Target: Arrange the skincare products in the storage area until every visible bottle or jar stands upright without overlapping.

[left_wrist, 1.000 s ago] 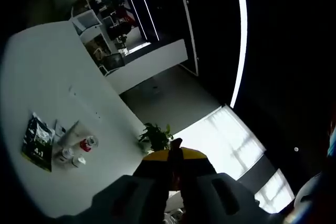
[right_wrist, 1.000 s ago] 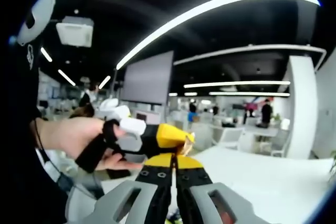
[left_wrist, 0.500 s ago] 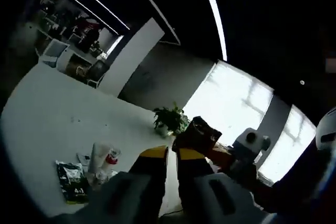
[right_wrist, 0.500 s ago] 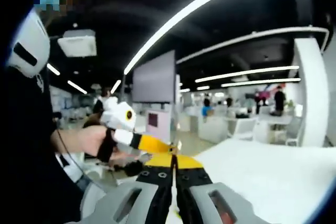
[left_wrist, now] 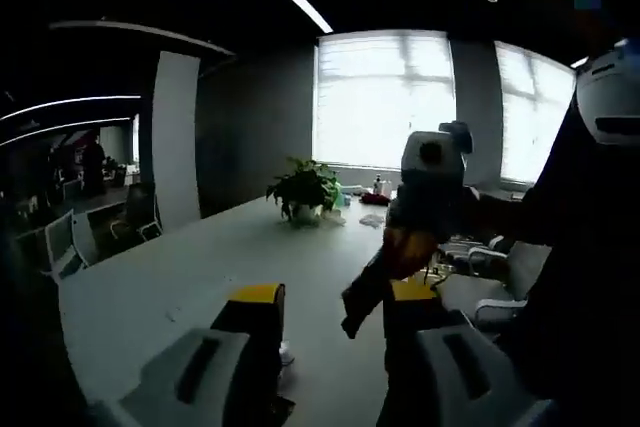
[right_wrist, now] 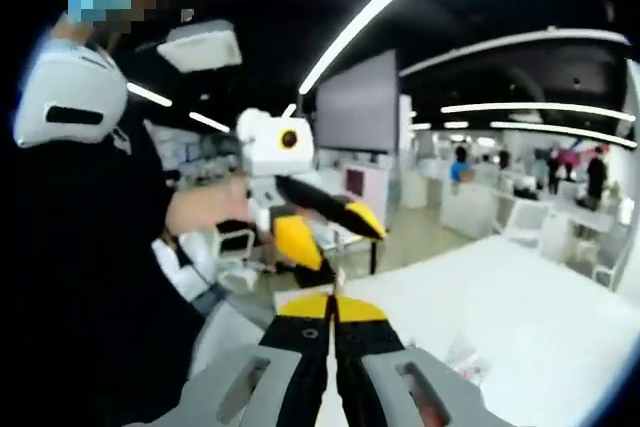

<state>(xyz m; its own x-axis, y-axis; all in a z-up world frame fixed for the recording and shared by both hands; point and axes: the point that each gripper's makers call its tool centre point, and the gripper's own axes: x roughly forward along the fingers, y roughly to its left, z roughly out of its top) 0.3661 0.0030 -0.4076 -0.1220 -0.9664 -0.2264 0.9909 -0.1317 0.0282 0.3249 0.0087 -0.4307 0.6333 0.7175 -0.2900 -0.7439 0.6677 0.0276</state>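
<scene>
While 2 hand-held grippers are raised over 1 white table [left_wrist: 200, 267], left hand-held gripper [left_wrist: 325, 322] jaws spread w/ nothing between; right hand-held gripper [right_wrist: 331, 319] clenched, empty. Skincare products can't be made out.

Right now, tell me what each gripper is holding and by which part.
Nothing is held. The left gripper stands open with bare white table showing between its jaws. The right gripper is shut with nothing between its jaws.
</scene>
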